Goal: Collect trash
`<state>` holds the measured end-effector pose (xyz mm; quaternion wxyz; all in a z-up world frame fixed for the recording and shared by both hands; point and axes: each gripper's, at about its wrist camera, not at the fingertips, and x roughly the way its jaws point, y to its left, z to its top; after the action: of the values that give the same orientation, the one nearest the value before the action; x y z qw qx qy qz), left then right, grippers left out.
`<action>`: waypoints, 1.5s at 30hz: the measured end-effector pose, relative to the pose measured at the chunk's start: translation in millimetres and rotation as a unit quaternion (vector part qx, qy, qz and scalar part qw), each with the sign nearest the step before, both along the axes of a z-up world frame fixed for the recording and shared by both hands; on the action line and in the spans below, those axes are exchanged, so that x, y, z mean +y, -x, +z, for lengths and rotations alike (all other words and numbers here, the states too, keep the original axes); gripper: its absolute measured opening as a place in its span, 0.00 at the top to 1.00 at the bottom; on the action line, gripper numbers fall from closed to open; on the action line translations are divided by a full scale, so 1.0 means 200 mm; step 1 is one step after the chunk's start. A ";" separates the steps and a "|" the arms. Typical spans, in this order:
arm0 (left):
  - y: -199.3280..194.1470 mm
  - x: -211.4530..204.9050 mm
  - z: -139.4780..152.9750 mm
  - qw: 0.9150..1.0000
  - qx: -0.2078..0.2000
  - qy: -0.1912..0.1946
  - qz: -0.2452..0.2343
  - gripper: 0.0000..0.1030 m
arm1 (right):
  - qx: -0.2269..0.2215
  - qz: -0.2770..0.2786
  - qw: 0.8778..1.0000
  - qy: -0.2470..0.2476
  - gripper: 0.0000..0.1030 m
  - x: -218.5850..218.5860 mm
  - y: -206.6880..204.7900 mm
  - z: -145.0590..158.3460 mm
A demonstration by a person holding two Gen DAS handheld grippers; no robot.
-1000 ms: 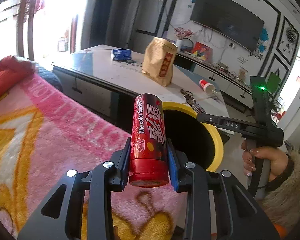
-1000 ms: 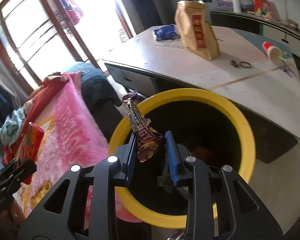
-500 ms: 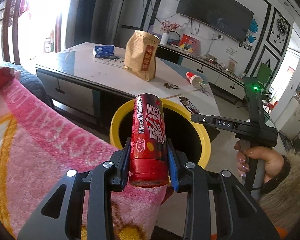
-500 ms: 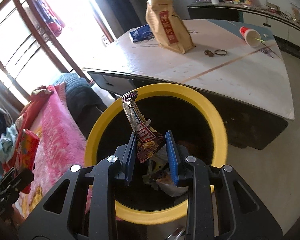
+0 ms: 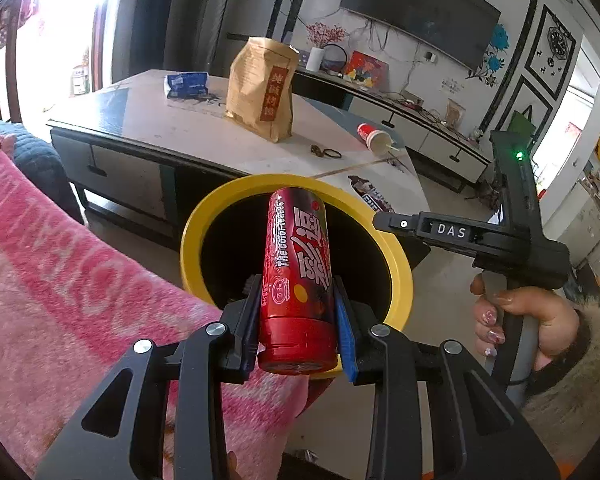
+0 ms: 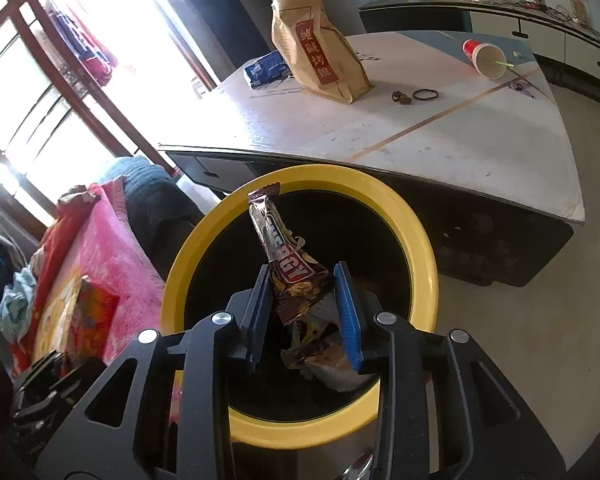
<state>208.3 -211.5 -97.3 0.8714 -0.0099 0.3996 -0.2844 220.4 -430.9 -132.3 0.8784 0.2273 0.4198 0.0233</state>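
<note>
My left gripper point(image 5: 298, 326) is shut on a red snack can point(image 5: 298, 276), held upright just in front of the yellow-rimmed trash bin point(image 5: 204, 220). My right gripper point(image 6: 302, 312) has opened wider around a brown candy wrapper point(image 6: 288, 264), which leans against the left pad over the bin's mouth point(image 6: 428, 248). Crumpled wrappers point(image 6: 324, 360) lie inside the bin. The right gripper's body point(image 5: 512, 236) and the hand holding it show at the right of the left wrist view.
A low table point(image 6: 440, 136) behind the bin carries a brown paper bag point(image 6: 320, 52), a blue packet point(image 6: 268, 68), a tipped red cup point(image 6: 484, 58) and small rings point(image 6: 424, 95). A pink blanket point(image 5: 68, 280) covers the sofa on the left.
Both grippers have moved closer over the bin. The right gripper's jaws have spread apart, and the wrapper now sits loose between them. The left gripper still grips the can.
</note>
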 end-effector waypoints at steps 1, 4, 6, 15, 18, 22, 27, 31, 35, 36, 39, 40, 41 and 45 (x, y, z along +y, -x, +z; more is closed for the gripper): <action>-0.01 -0.02 -0.01 1.000 0.000 -0.001 -0.002 0.70 | 0.000 -0.001 1.000 -0.001 0.75 0.00 0.00 0.00; -0.04 -0.06 -0.02 1.000 -0.002 -0.008 -0.008 0.70 | -0.001 -0.006 1.000 -0.004 0.74 -0.02 0.00 0.00; -0.07 -0.08 -0.03 1.000 -0.001 -0.012 -0.009 0.70 | 0.000 -0.011 1.000 -0.006 0.70 -0.03 0.01 0.00; -0.12 -0.14 -0.04 1.000 0.002 -0.010 0.000 0.28 | -0.001 -0.028 1.000 -0.004 0.57 -0.08 0.05 0.00; -0.12 -0.12 -0.03 1.000 0.000 -0.008 0.008 0.16 | -0.002 -0.031 1.000 0.007 0.53 -0.09 0.07 0.02; -0.11 -0.07 0.00 1.000 -0.004 -0.008 0.024 0.08 | -0.013 -0.033 0.999 0.024 0.38 -0.08 0.11 0.08; -0.09 0.00 0.05 0.999 -0.008 0.000 0.048 0.06 | -0.029 -0.028 0.998 0.041 0.24 -0.04 0.15 0.15; -0.06 0.07 0.09 0.997 -0.013 -0.003 0.070 0.06 | -0.042 -0.023 0.997 0.060 0.15 0.02 0.20 0.22; -0.02 0.16 0.13 0.995 -0.027 -0.009 0.093 0.06 | -0.052 -0.012 0.996 0.074 0.12 0.09 0.24 0.27; -0.01 0.19 0.14 0.995 -0.029 -0.009 0.097 0.06 | -0.055 -0.008 0.995 0.077 0.11 0.12 0.26 0.29; 0.03 0.26 0.17 0.993 -0.035 -0.010 0.111 0.06 | -0.062 0.010 0.995 0.080 0.11 0.19 0.29 0.33; 0.05 0.29 0.18 0.992 -0.038 -0.008 0.116 0.06 | -0.063 0.018 0.994 0.082 0.11 0.21 0.30 0.34; 0.06 0.32 0.19 0.992 -0.041 -0.008 0.120 0.06 | -0.066 0.023 0.994 0.083 0.11 0.24 0.31 0.35; 0.13 0.41 0.23 0.989 -0.058 -0.019 0.131 0.06 | -0.080 0.033 0.992 0.090 0.11 0.33 0.38 0.39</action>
<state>182.3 -129.0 -52.0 0.9229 -0.0293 0.3488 -0.1603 145.1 -365.5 -54.3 0.9248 0.1309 0.3558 0.0330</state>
